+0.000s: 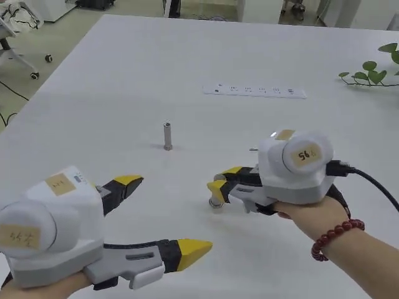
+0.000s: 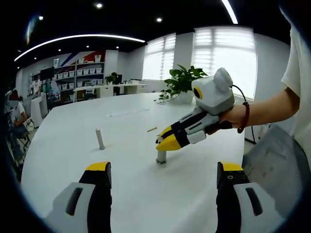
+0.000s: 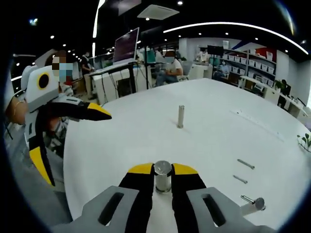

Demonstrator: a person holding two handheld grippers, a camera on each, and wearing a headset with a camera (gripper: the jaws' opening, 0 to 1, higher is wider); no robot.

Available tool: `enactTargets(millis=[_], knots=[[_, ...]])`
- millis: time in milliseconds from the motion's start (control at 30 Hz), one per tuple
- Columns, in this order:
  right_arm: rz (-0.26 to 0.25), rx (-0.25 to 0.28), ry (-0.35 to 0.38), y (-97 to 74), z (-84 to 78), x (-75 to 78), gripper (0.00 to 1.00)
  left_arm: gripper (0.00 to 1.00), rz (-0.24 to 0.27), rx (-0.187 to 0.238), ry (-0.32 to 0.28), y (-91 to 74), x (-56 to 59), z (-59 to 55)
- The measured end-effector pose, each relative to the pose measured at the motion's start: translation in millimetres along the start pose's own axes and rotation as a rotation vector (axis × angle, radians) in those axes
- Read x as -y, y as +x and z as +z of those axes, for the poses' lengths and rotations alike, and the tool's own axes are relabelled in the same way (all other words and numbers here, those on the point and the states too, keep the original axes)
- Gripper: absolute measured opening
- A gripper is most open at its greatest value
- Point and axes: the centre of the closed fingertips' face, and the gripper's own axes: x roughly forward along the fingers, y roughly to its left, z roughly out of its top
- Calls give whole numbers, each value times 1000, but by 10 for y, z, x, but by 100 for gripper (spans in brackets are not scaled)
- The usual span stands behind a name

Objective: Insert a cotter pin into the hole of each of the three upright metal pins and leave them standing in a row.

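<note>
The right gripper is clamped on an upright metal pin, its yellow-tipped jaws pressed to either side of the pin, which stands on the white bench; in the head view this gripper points left with the pin just under its tips. A second metal pin stands upright well ahead of the right gripper, apart from it. To the right of its jaws two thin cotter pins lie flat on the bench, and nearer a third metal pin lies on its side. The left gripper has its jaws spread wide with nothing between them, and in its own view the held pin sits just ahead, between its tips. A power strip lies far beyond both
</note>
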Motion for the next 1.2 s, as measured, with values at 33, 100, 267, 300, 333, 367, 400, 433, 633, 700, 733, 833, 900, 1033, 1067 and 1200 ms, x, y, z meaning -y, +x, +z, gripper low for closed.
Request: enactTargets(millis=[33,100,267,300,333,367,400,433,633,700,733,833,900,1033,1067,1200], knots=[[-5,1,3,-20,-10,4,13,90,-2,0,2,2,8,2],[-14,-2,10,-66,-45,12,13,89,-7,0,3,4,29,6],[-35,-11,2,-177,-132,3,13,89,-12,1,7,3,63,10],[-34,-13,0,-192,-145,-6,13,89,-14,-2,9,3,70,8],[-36,-14,6,-211,-167,-10,13,89,-15,-2,10,3,75,8],[-36,-14,10,-222,-182,-12,13,89,-20,-3,5,4,85,8],[-36,-14,13,-230,-196,-15,13,89,-21,-2,4,4,89,9],[-40,-13,21,-241,-208,-13,13,89,-21,-2,5,3,91,10],[-54,-9,28,-316,-257,-15,13,89,-19,-4,8,-3,97,12],[-58,-9,28,-336,-269,-15,13,89,-20,-6,9,0,101,9],[-59,-8,29,-343,-273,-15,13,89,-20,-5,9,2,106,13],[-66,-10,30,-365,-302,-17,13,89,-22,-2,12,11,118,28],[-72,-17,27,-367,-332,-11,13,89,-22,0,13,14,122,35],[-77,-22,30,-385,-374,-6,13,89,-24,1,17,15,131,46],[-80,-22,32,-390,-381,-5,13,89,-24,1,17,14,133,49],[-88,-12,41,-398,-408,11,13,89,-24,0,18,10,137,50]])
